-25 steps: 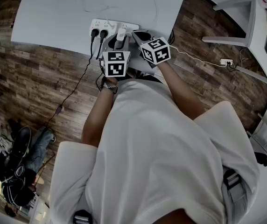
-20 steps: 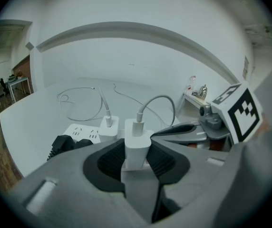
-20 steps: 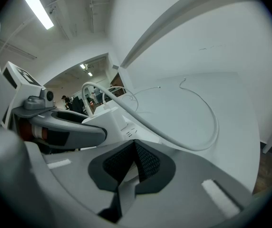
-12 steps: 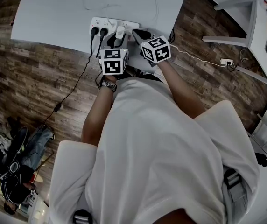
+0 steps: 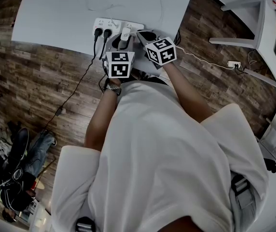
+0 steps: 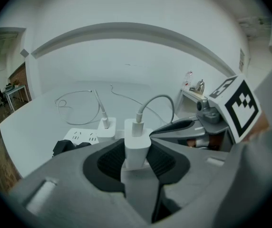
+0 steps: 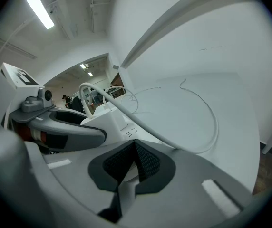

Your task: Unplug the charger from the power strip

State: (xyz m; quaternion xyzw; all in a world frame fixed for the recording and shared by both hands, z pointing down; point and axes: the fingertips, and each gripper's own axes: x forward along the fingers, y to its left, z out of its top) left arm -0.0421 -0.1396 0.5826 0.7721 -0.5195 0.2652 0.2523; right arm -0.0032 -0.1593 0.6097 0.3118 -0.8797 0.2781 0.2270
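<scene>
The grip is made and the pull is yet to come, I'd say: the left gripper (image 6: 136, 159) has its jaws clenched on the charger (image 6: 137, 136), the ribbed pads pressing its two flanks; the charger stands upright toward the right end of the power strip (image 5: 111, 24); its foot is hidden behind the jaws, so I cannot see the prongs, though from above it looks seated on the strip. The right gripper (image 7: 134, 158) has its jaws closed on nothing, pads meeting at the tips; its nose is at the strip's right end, just beside the charger (bracing the strip, I'd guess; contact I can't make out). The strip lies at the near edge of the white counter (image 5: 56, 13).

The next move, to my eye, calls for a straight draw away from the strip's face, along the prongs, with no rocking; the strip looks light and loose, so it wants holding down or it will lift with the charger; the grip must not slacken on those smooth sides.

The charger is a small white block, plain and glossy, with softened corners; a white cable (image 6: 155, 101) plugs into its top and arches away over the strip's right end. Left of it on the strip stands a second, smaller white charger (image 6: 106, 126); further left are two black plugs (image 5: 102, 34) — their cords drop off the counter's edge.
</scene>
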